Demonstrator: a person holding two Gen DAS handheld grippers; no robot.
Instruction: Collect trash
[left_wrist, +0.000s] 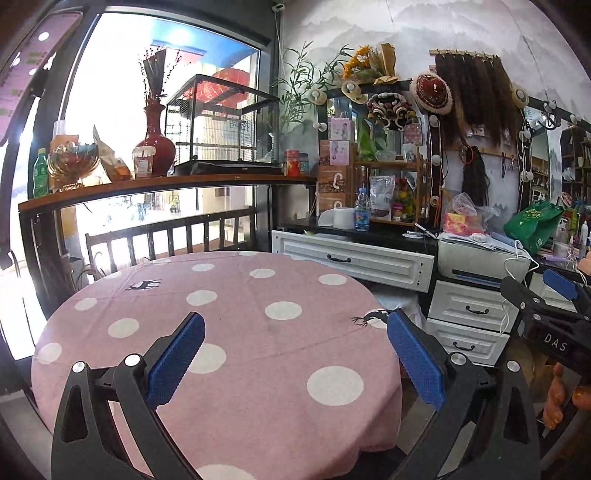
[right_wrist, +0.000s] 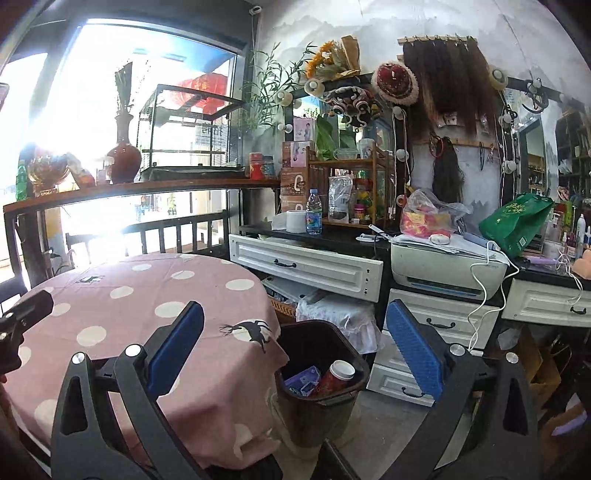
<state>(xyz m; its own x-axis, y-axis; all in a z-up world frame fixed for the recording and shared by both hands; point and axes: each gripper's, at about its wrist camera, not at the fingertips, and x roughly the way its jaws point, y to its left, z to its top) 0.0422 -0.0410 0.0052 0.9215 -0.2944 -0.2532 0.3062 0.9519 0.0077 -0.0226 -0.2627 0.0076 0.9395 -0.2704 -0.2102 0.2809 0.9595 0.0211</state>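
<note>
From the left wrist, the left gripper (left_wrist: 295, 354) stands spread wide with nothing between its blue pads, above the near part of a round table (left_wrist: 236, 332) draped in a pink cloth with white dots. The tabletop is bare. Past its far edge run a dark railing (left_wrist: 170, 232) and a wooden shelf (left_wrist: 162, 182) carrying a red vase (left_wrist: 156, 142) and a glass case (left_wrist: 221, 122). Off the right edge stand white drawers (left_wrist: 351, 260), and the right gripper (left_wrist: 550, 295) shows at the picture's right rim.

From the right wrist, the right gripper (right_wrist: 295, 352) is likewise released and empty. Between its fingers, on the floor just beside the tabletop's right edge, sits a dark trash bin (right_wrist: 317, 373) holding a red cup with a white lid (right_wrist: 338, 374) and a purple wrapper (right_wrist: 303, 380). Behind the bin are white drawers (right_wrist: 306, 266) and a printer (right_wrist: 447, 269).
</note>
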